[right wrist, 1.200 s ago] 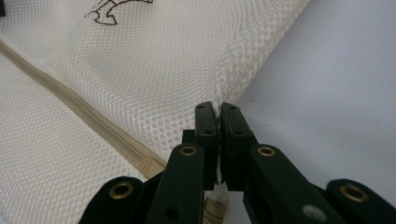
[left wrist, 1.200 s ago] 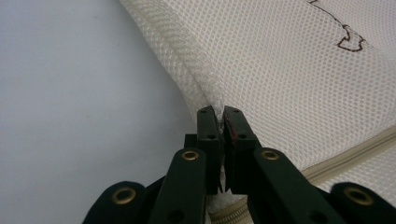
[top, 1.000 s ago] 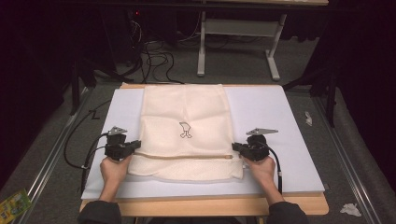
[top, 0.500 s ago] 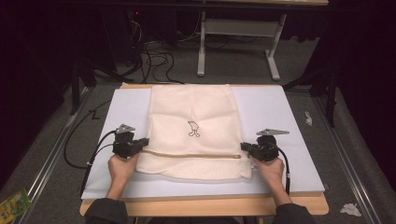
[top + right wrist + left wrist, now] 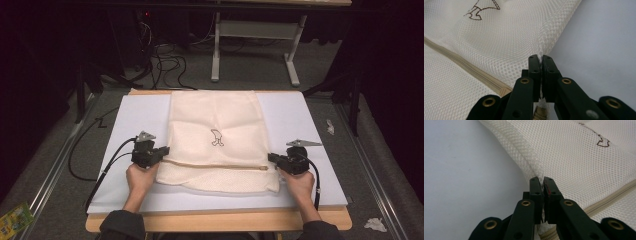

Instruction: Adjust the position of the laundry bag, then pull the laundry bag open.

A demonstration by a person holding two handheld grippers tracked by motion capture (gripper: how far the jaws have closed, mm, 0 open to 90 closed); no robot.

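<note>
Cream mesh bag (image 5: 216,140) lies flat mid-pad on the white mat (image 5: 305,120), its zipper (image 5: 215,166) running 9 to 3 o'clock near the front edge. Left gripper (image 5: 161,151) is clamped on the bag's 9 o'clock side seam, right gripper (image 5: 272,158) clamped on the 3 o'clock seam. Bag looks spread and both edges are gripped; I'd judge folding or lifting is left, nothing folded yet.

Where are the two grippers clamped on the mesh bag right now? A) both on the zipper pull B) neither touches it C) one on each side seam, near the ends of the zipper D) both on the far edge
C: the left gripper and right gripper each have jaws shut on a side seam of the mesh bag, by the ends of the zipper.
</note>
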